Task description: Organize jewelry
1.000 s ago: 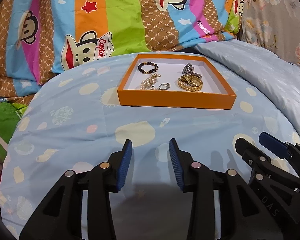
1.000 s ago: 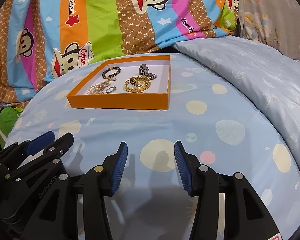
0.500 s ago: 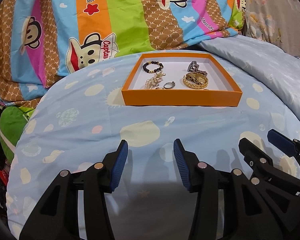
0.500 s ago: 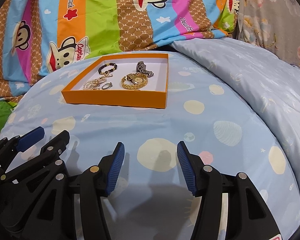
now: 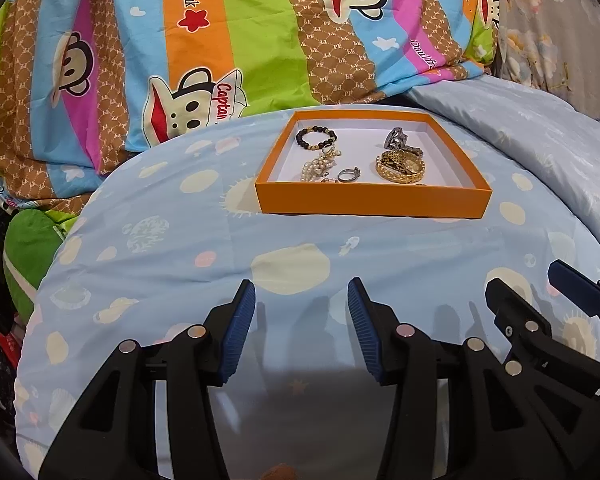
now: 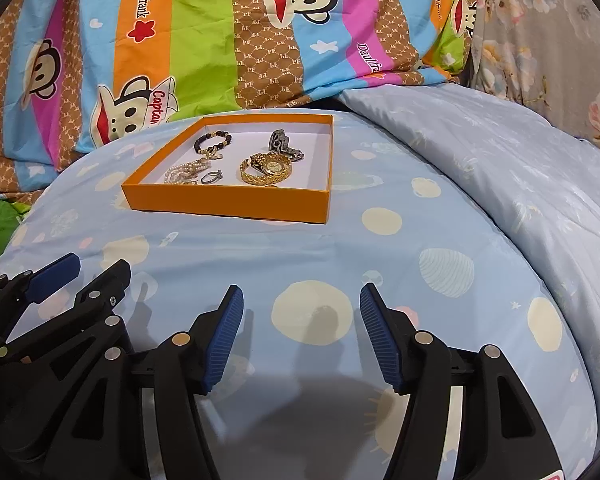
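Left wrist view: left claw [image 5: 302, 300] and right claw [image 6: 302, 304] wide, empty; orange tray [image 5: 374, 200] front wall hiding jewelry edges.

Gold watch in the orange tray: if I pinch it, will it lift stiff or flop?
The gold watch has a link band lying curled, so it would probably sag and drape from a pinch. Its polished metal looks slippery against the pads. The dark metal piece lies right behind it in the orange tray, so a push might nudge that too.
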A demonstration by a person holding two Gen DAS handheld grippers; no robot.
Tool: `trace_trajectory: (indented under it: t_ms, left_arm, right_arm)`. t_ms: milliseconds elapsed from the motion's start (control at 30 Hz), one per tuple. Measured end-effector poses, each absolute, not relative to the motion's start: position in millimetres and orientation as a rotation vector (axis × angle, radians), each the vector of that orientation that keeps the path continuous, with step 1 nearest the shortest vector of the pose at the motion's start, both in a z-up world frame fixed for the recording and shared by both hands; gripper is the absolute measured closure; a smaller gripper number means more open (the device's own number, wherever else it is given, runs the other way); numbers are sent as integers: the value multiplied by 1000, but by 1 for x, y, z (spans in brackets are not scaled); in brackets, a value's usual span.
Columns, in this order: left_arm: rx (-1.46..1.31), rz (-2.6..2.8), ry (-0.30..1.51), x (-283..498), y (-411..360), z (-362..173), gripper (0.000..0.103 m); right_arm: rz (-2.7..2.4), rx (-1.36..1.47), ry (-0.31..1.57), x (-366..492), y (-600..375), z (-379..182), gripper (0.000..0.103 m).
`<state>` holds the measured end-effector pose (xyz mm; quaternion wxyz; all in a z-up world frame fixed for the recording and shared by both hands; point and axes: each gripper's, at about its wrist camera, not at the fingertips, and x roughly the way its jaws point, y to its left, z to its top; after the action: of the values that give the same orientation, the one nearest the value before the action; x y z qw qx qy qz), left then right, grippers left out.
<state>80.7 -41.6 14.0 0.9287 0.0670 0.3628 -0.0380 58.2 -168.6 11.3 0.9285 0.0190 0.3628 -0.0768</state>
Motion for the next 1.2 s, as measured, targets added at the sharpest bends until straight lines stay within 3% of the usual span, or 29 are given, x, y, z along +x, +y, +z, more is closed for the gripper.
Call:
trace_trajectory:
  t_ms: [1200]
  left_arm:
    - [134,-85,750,82,-41,14,57]
  right_arm:
    - [-159,37,744,58,-169,10,42]
